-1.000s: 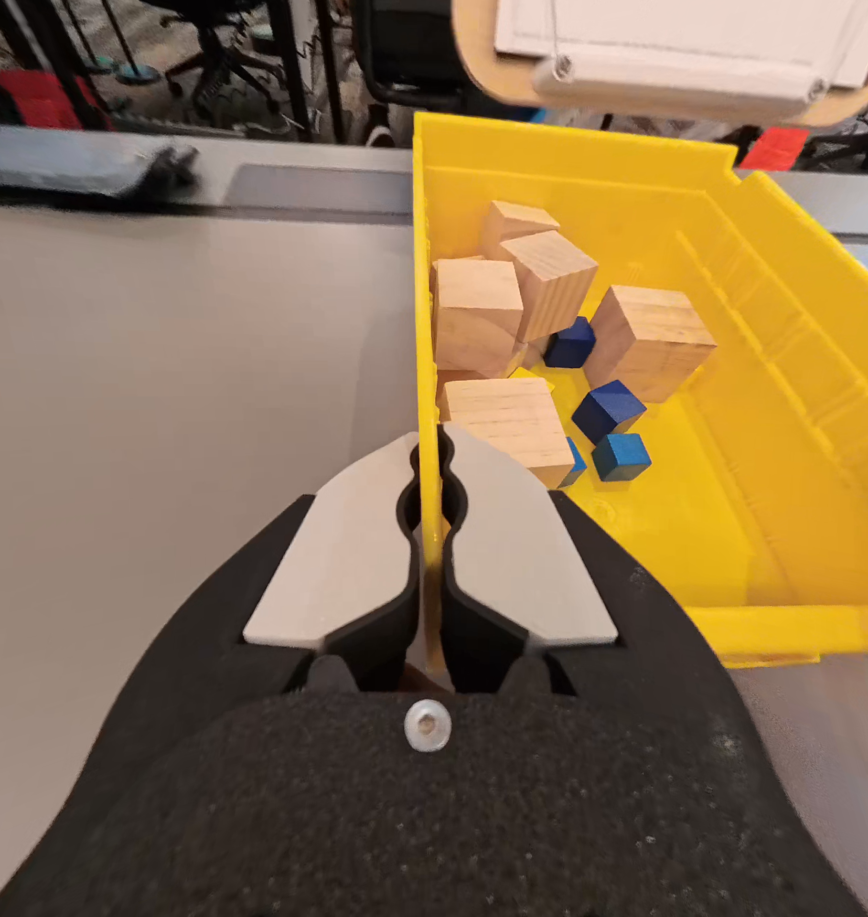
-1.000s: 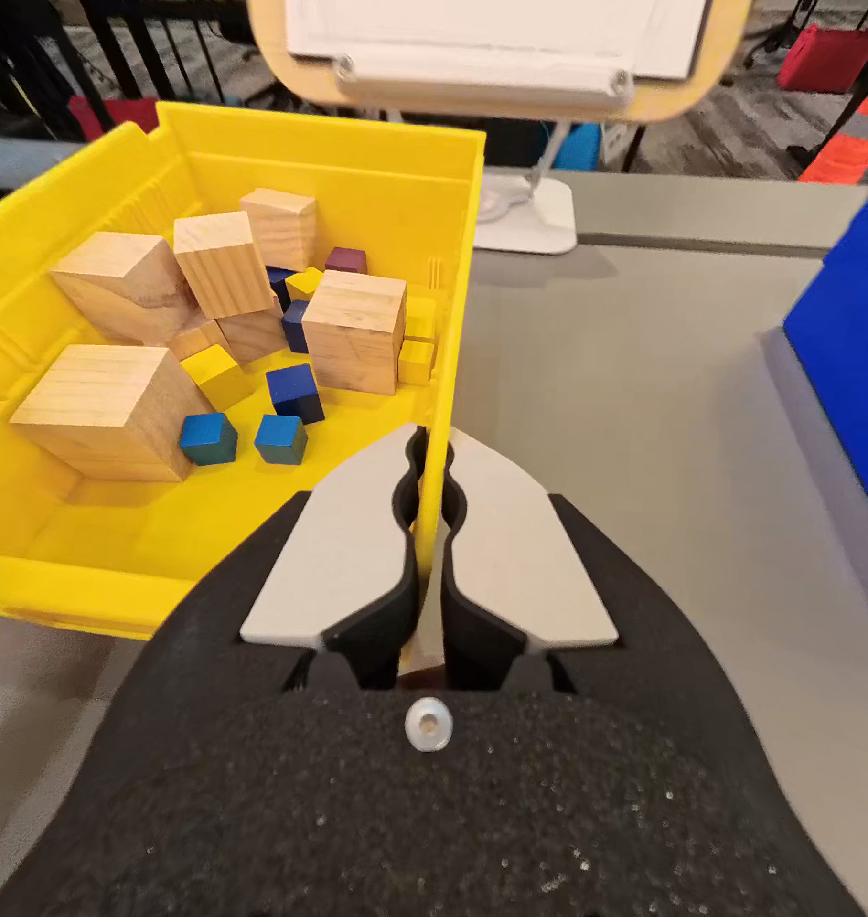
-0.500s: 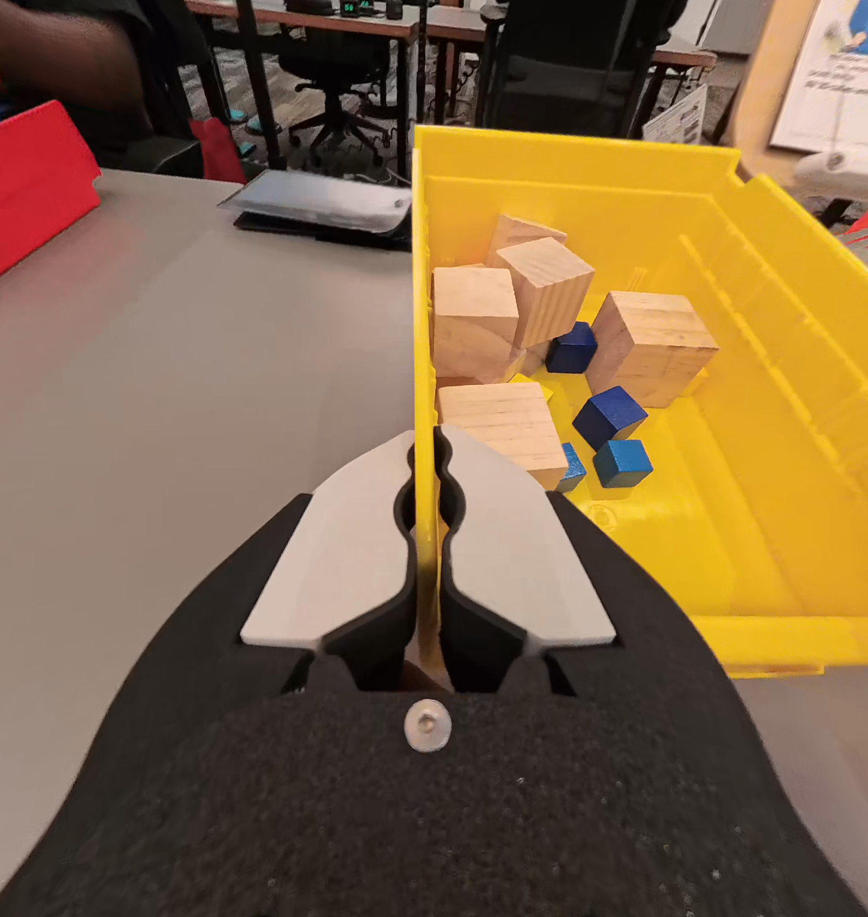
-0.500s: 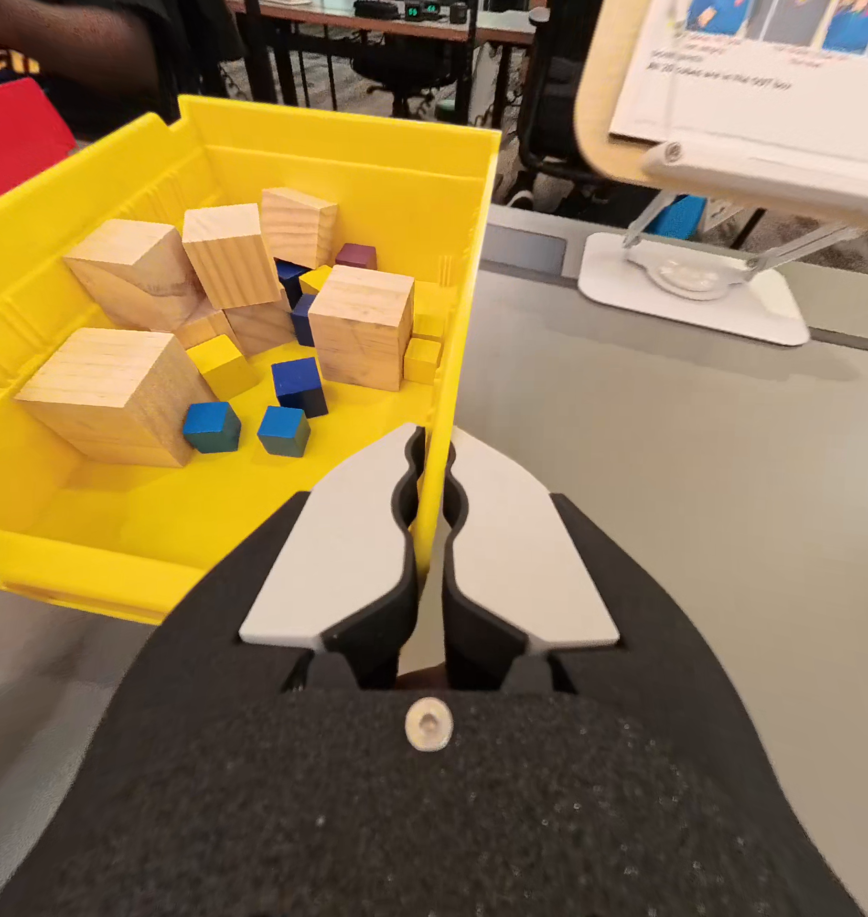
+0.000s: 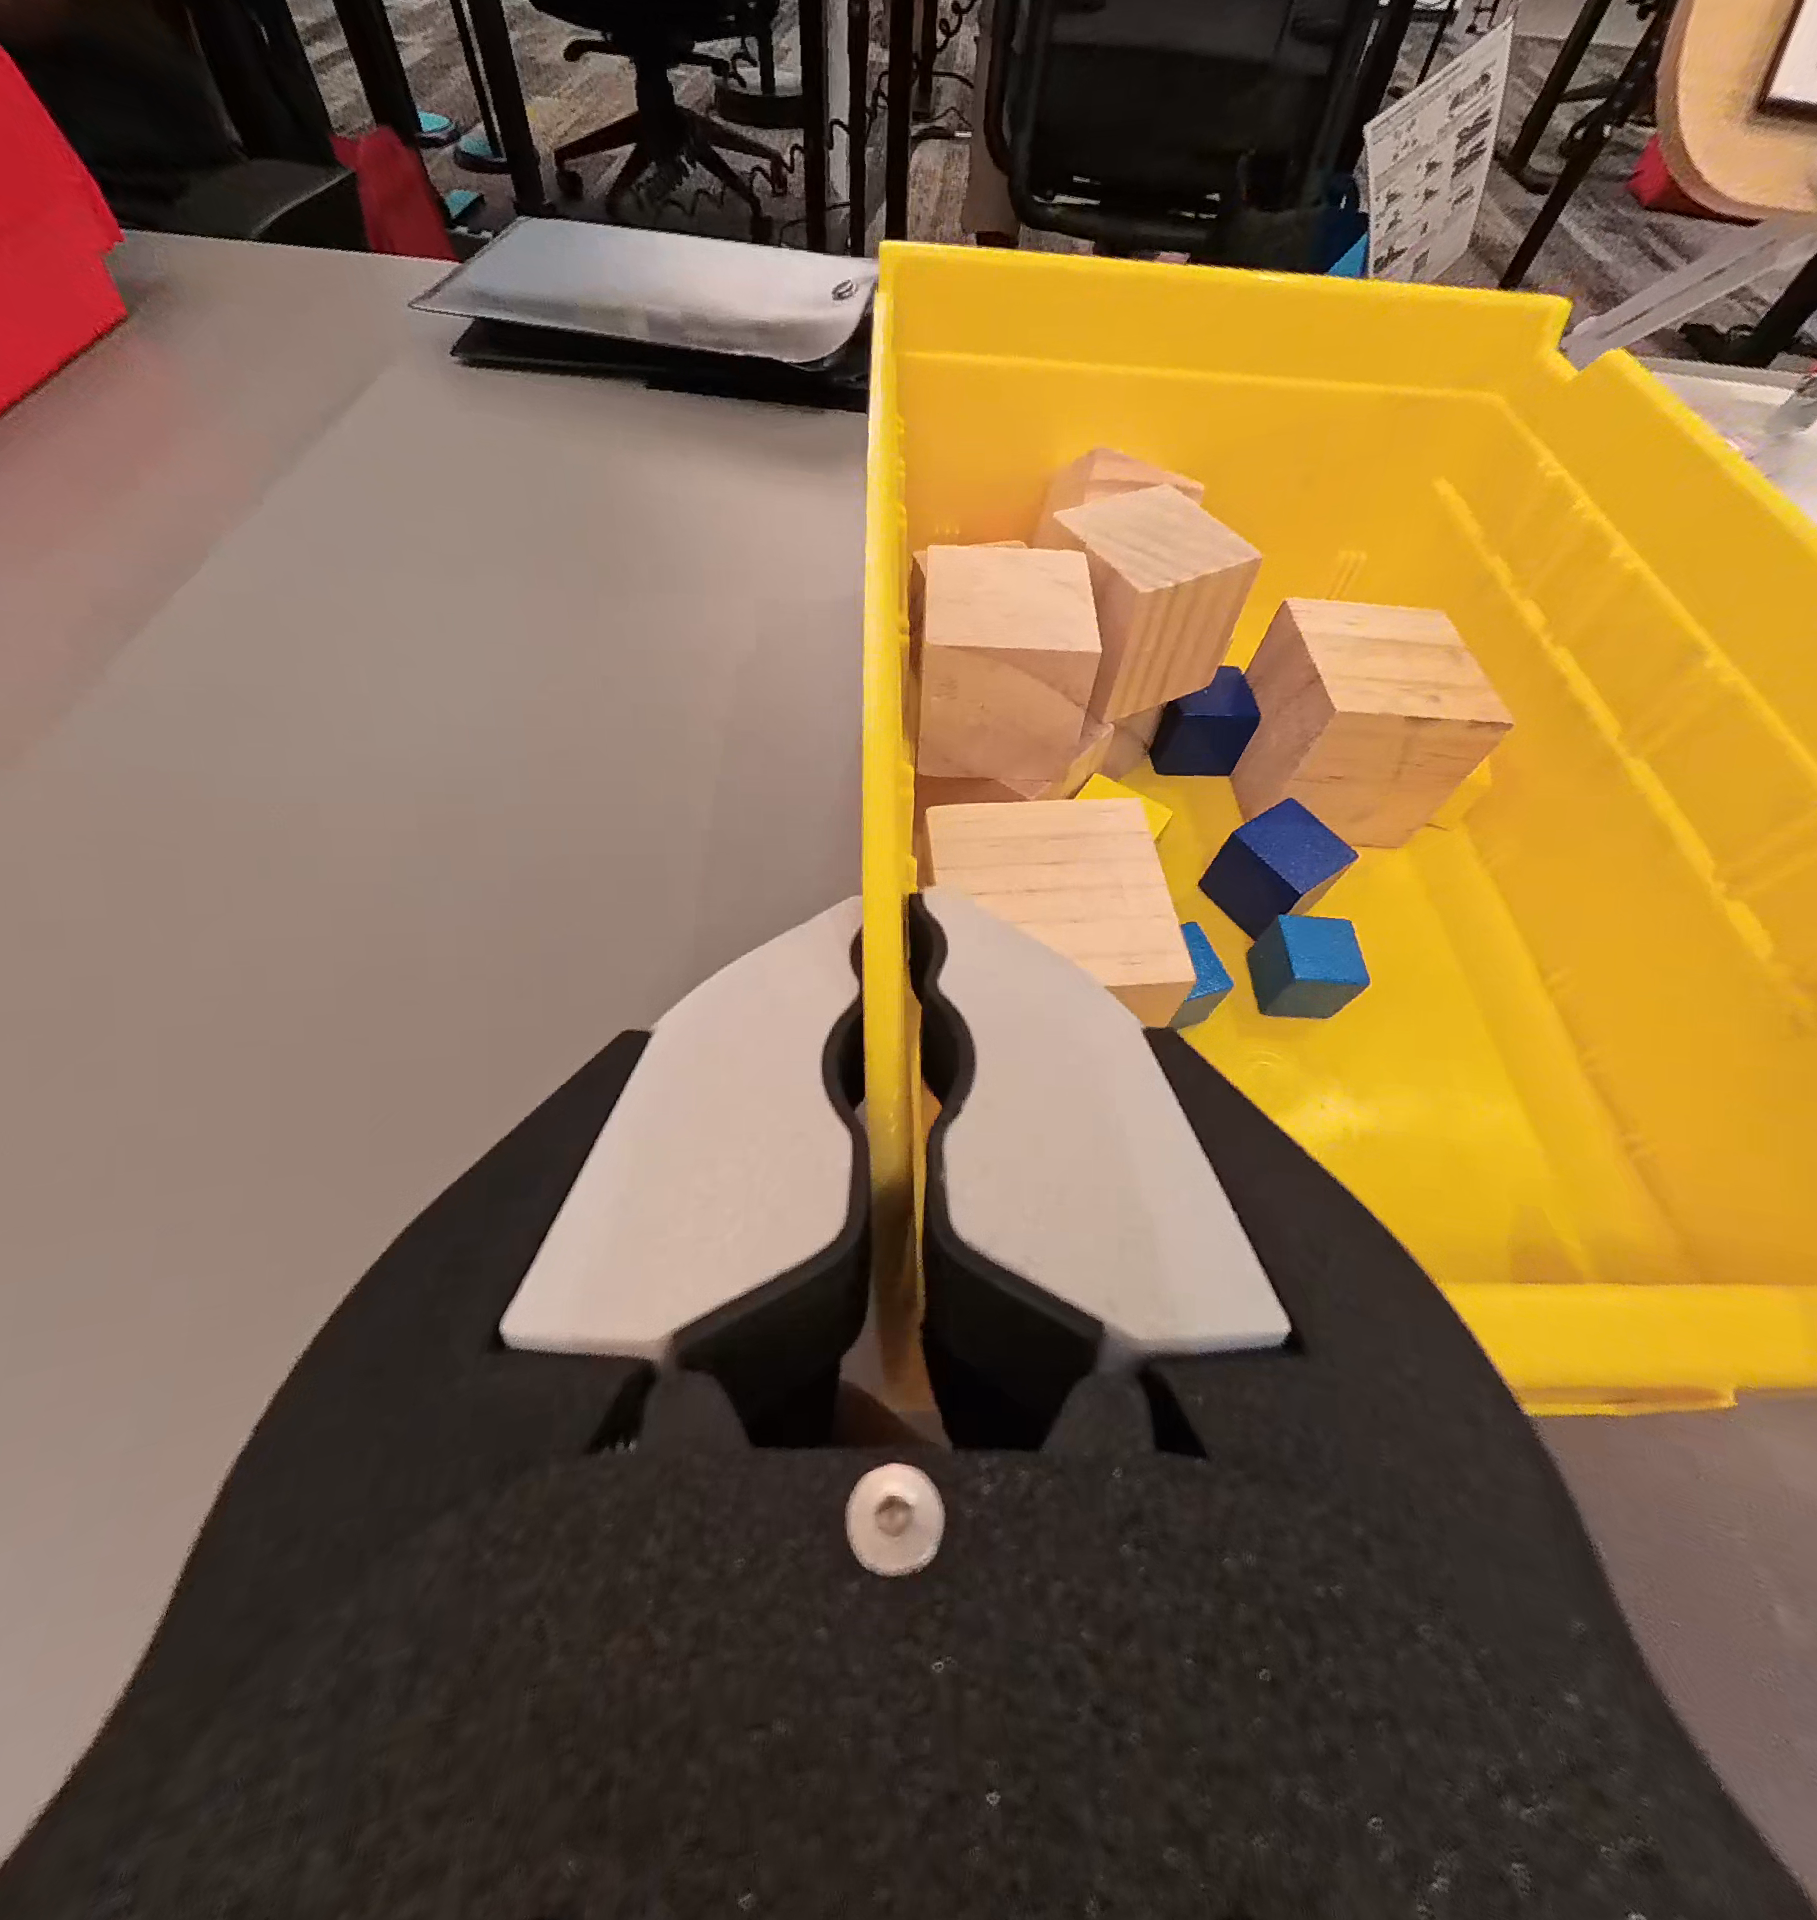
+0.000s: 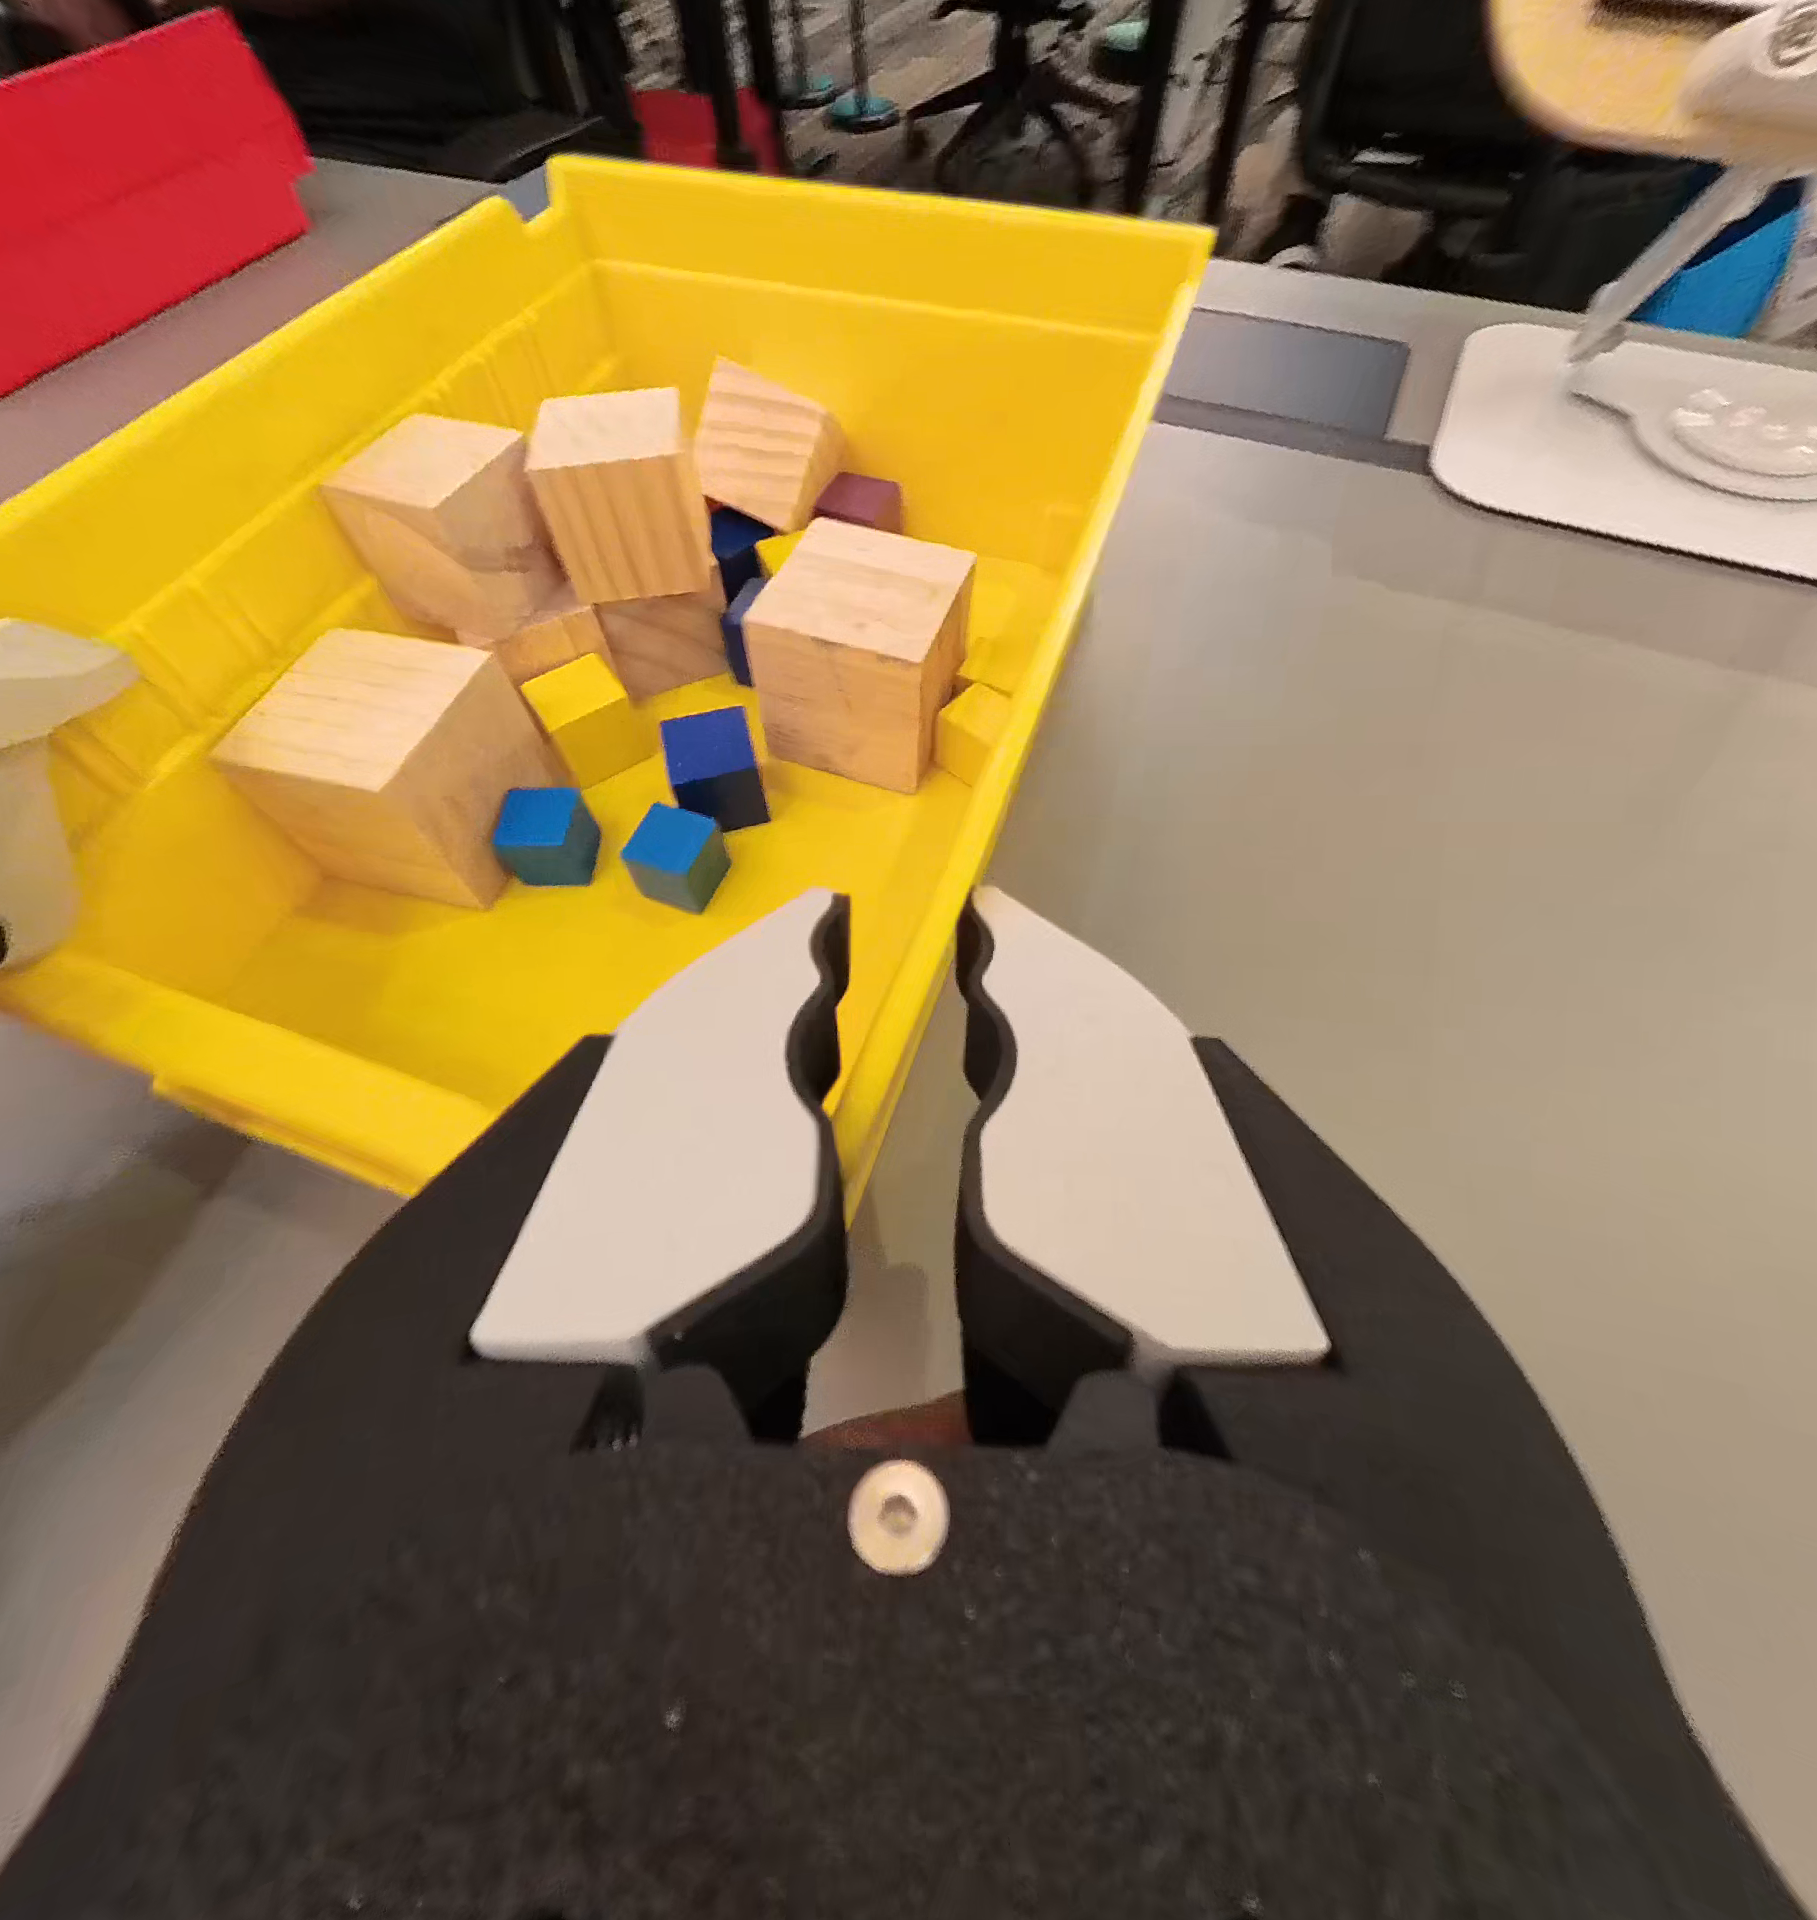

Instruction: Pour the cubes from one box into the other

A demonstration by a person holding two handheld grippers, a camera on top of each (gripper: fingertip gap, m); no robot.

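With our left gripper point(image 5: 886, 914) clamped on the left wall of the yellow box point(image 5: 1226, 312) of cubes point(image 5: 1008, 675) and our right gripper point(image 6: 899, 909) parted astride its right wall, the box runs lengthwise away between us.

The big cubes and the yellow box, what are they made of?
The big cubes look like bare, unpainted wood: pale tan with grain lines showing. The yellow box looks like hard molded plastic: smooth, slightly shiny, with thin walls and molded ribs. The small blue cubes are painted matte, probably wood underneath, though the paint hides it.
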